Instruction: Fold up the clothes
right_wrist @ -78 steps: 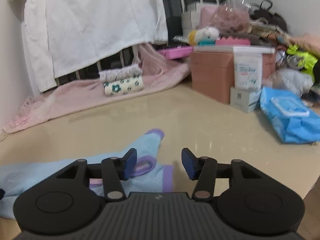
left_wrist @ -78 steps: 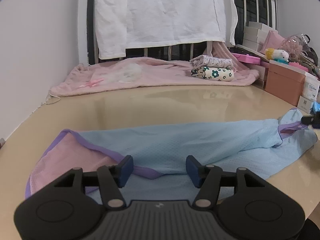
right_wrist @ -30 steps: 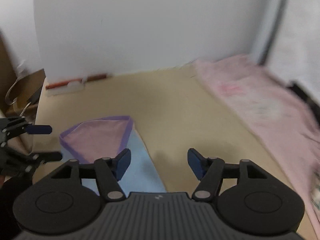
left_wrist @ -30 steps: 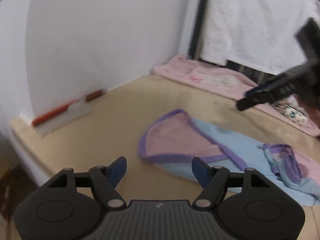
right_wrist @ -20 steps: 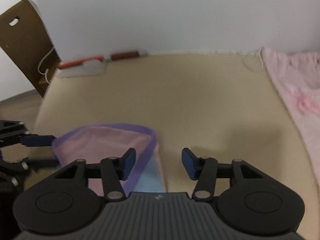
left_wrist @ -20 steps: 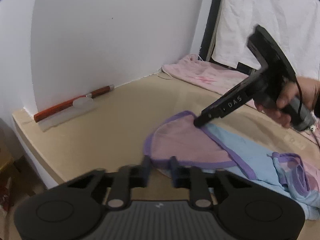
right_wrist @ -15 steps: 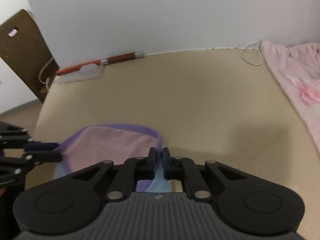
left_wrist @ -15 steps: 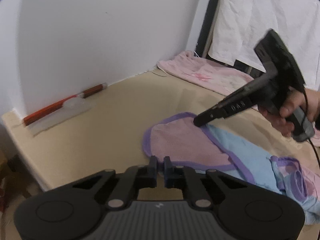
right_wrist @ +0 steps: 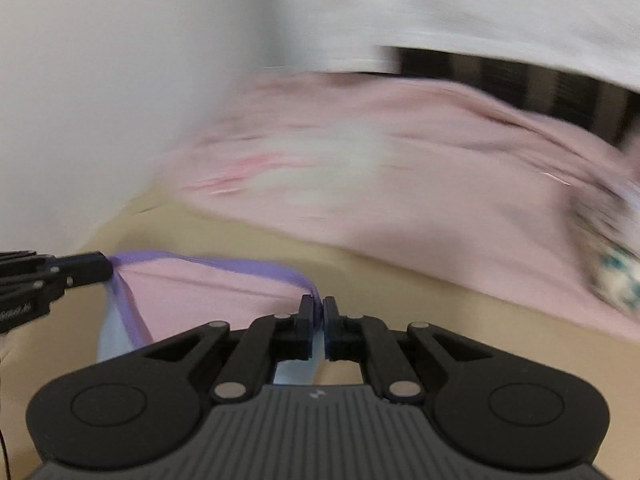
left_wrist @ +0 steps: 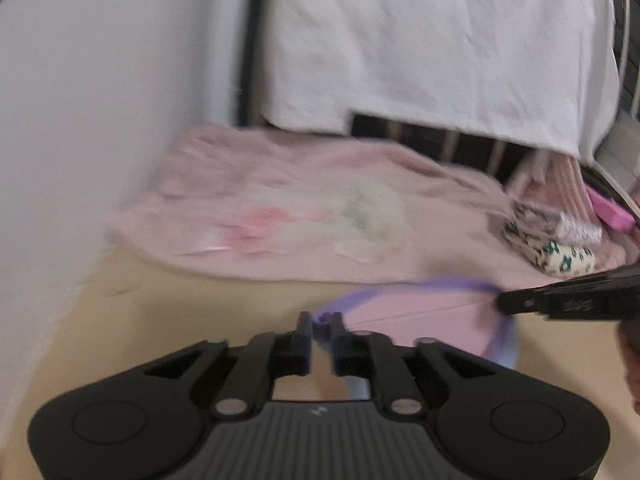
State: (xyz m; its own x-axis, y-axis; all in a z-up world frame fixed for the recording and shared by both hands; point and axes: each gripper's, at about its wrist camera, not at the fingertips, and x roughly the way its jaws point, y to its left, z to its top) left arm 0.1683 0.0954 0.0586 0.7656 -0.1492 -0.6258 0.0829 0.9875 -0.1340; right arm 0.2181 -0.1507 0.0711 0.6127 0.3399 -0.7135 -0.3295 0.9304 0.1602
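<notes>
A light blue garment with a pink lining (left_wrist: 420, 320) and purple hem hangs stretched between both grippers above the beige table (left_wrist: 180, 320). My left gripper (left_wrist: 320, 320) is shut on the purple hem at one corner. My right gripper (left_wrist: 502, 303) reaches in from the right, held by a hand, and pinches the hem at the other corner. In the right wrist view the right gripper (right_wrist: 319, 311) is shut on the hem, the left gripper (right_wrist: 107, 270) grips it at the left, and the pink lining (right_wrist: 208, 292) spans between them. Both views are motion-blurred.
A pink blanket (left_wrist: 300, 220) covers the back of the table, with a stack of folded clothes (left_wrist: 552, 240) at its right end. A white cloth (left_wrist: 440, 40) hangs on a dark metal rail behind. A white wall (left_wrist: 100, 120) bounds the left side.
Both grippers, shut on the hem half a second ago, have lifted it and swung from facing the left wall toward the pink blanket at the back. The hem is now stretched between them.
</notes>
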